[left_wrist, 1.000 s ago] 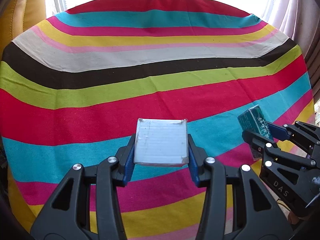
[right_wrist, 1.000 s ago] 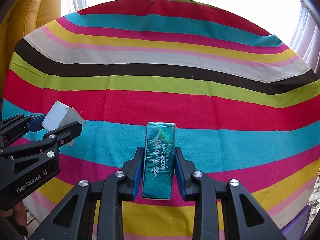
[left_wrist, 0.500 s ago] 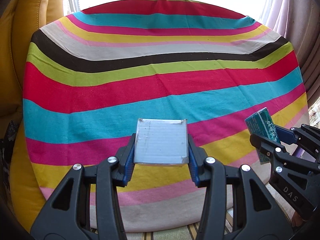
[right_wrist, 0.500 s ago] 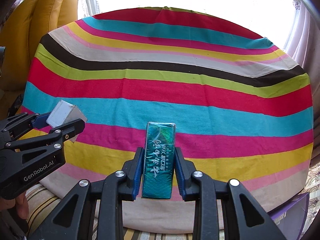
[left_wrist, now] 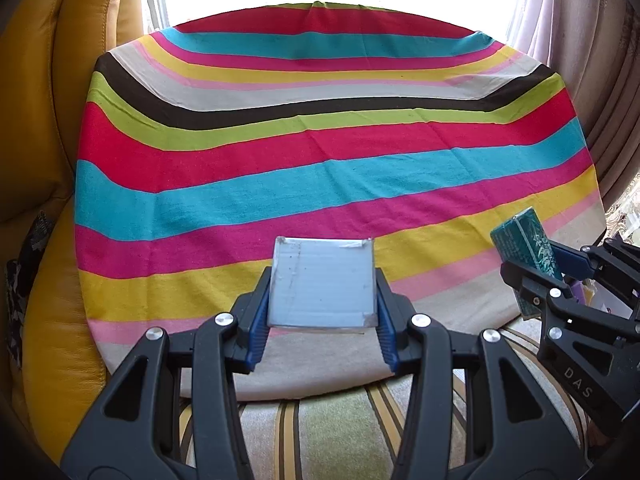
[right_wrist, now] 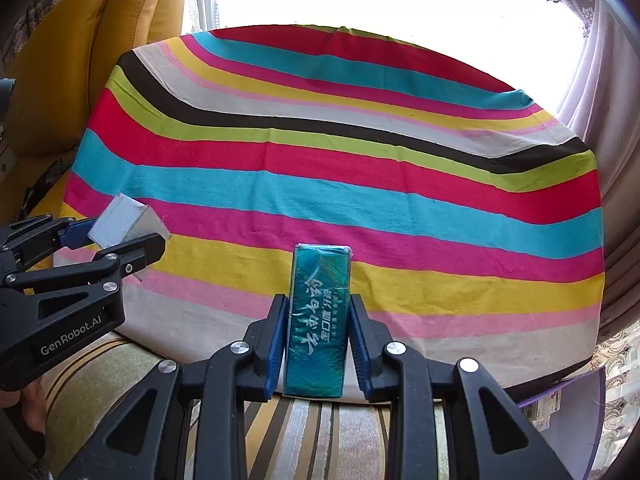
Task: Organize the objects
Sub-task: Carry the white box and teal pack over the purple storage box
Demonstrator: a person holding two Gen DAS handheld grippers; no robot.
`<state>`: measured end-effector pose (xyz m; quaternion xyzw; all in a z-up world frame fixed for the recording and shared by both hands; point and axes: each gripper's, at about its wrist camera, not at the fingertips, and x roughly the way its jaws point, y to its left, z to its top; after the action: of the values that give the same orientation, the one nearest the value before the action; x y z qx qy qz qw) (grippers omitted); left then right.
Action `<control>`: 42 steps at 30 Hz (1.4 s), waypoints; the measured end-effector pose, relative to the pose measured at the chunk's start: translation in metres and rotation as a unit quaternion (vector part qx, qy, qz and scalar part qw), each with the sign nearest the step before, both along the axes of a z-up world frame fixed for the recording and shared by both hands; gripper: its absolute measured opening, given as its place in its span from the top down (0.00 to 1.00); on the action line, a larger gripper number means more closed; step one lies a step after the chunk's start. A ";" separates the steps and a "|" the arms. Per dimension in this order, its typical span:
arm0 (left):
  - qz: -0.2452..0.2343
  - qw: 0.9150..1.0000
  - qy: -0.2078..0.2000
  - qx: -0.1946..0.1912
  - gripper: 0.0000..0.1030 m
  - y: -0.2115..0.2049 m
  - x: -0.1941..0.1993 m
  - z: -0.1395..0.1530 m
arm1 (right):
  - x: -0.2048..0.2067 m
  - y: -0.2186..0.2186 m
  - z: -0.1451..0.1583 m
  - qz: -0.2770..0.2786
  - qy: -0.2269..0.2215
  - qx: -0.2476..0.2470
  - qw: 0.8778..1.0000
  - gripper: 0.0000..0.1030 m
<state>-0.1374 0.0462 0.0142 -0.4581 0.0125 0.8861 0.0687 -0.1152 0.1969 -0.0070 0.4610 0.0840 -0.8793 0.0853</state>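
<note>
Left claw (left_wrist: 322, 312) pinching a white box (left_wrist: 322, 284), right claw (right_wrist: 316, 340) pinching a teal carton (right_wrist: 318, 316), both carried clear above the striped surface (left_wrist: 320, 168), apparently for sorting elsewhere.

Left tool (left_wrist: 322, 312) and right tool (right_wrist: 318, 340) both clamped, side by side.

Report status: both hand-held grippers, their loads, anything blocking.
Left hand-held gripper shut on flat white cardboard box. Right hand-held gripper shut on teal rectangular toothpaste box. Both held above near edge of striped tablecloth; cloth bare, nothing blocking.
</note>
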 end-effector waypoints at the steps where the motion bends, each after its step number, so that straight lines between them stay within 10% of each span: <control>1: 0.000 1.000 -0.002 -0.001 0.52 0.000 0.003 0.000 | 0.002 0.001 0.000 -0.002 0.001 0.001 1.000 0.70; 15: 0.012 0.998 -0.058 -0.002 0.52 -0.003 0.014 -0.013 | -0.001 0.025 -0.014 -0.015 -0.048 -0.005 0.999 0.70; 42: -0.110 0.994 -0.006 0.014 0.52 0.093 0.066 0.030 | 0.084 0.116 0.037 -0.075 0.019 -0.040 0.996 0.70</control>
<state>-0.0717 0.1396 0.0437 -0.4581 0.0495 0.8707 0.1722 -0.0310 0.3131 0.0297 0.4457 0.0156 -0.8943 0.0358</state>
